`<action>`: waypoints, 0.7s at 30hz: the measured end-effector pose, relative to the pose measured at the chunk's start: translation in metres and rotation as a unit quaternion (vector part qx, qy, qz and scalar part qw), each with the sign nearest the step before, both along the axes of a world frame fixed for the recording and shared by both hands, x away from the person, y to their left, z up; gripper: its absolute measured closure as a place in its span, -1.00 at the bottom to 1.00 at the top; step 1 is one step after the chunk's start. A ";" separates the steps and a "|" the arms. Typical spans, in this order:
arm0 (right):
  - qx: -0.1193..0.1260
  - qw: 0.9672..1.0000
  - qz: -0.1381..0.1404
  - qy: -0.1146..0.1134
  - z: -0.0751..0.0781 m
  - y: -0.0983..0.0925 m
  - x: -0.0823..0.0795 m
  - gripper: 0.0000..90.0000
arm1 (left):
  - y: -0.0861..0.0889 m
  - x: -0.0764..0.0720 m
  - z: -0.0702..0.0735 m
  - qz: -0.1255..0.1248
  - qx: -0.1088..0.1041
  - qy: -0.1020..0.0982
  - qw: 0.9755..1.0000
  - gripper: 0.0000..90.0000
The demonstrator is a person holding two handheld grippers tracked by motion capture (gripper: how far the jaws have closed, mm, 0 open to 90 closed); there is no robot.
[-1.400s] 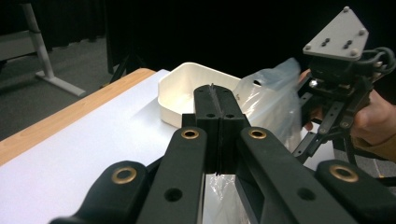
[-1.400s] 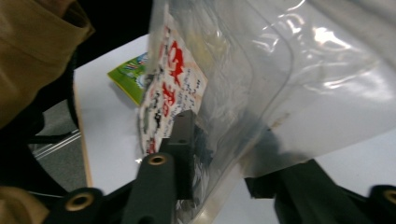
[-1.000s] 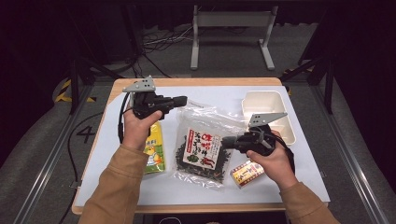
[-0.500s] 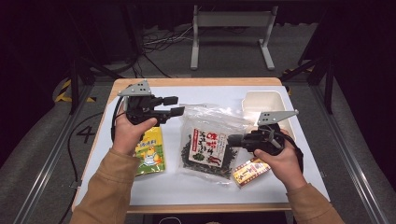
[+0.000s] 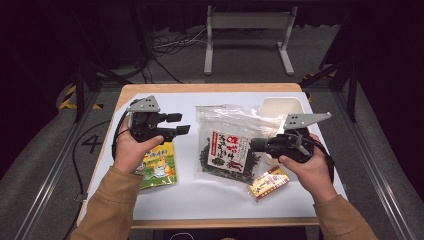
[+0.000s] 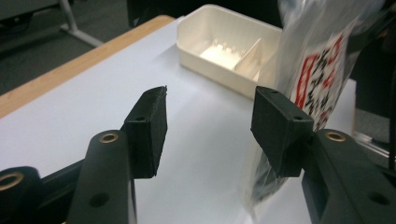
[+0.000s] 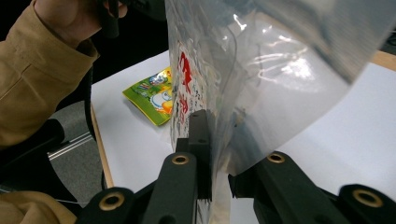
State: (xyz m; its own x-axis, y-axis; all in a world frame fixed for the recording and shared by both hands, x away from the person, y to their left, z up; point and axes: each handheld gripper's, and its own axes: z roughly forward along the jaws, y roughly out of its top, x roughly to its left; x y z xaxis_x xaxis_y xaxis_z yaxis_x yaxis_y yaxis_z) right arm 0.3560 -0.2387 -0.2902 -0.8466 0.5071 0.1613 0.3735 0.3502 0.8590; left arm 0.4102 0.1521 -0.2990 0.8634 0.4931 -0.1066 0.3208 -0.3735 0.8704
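Right gripper (image 7: 212,154) fingers were clamped on the clear bag (image 5: 230,145), lifting its edge mid-counter (image 5: 200,195). Left gripper (image 6: 208,126) fingers stood wide apart, empty, beside the bag. Tray (image 6: 224,46) behind; yellow packet (image 5: 159,165) and small box (image 5: 268,183) lay near.

the bench (image 5: 165,200) has a white top with a wooden edge. on it lie a green and yellow packet (image 5: 157,165) at the left, a small red and yellow box (image 5: 268,183) near the front, and a white tray (image 5: 281,108) toward the far right.
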 end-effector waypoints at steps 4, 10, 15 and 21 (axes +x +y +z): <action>-0.005 1.000 -0.008 -0.009 0.009 -0.003 -0.001 0.82 | 0.002 0.000 -0.009 0.022 0.028 0.019 0.999 0.03; -0.014 1.000 -0.018 -0.019 0.021 -0.007 0.001 0.82 | 0.006 0.006 -0.022 0.031 0.050 0.052 0.997 -0.02; -0.024 0.999 -0.029 -0.030 0.030 -0.010 0.004 0.82 | 0.011 0.008 -0.033 0.036 0.058 0.072 0.995 -0.05; -0.026 0.998 -0.040 -0.037 0.036 -0.012 0.006 0.82 | 0.017 0.008 -0.040 0.045 0.060 0.081 0.994 -0.10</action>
State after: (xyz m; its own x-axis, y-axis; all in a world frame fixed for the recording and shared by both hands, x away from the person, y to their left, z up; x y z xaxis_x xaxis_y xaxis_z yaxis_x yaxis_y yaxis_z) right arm 0.3623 -0.2511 -0.2540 -0.8114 0.5801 0.0713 0.3386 0.3671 0.8664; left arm 0.4179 0.1694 -0.3387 0.7922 0.5842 -0.1765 0.4890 -0.4346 0.7563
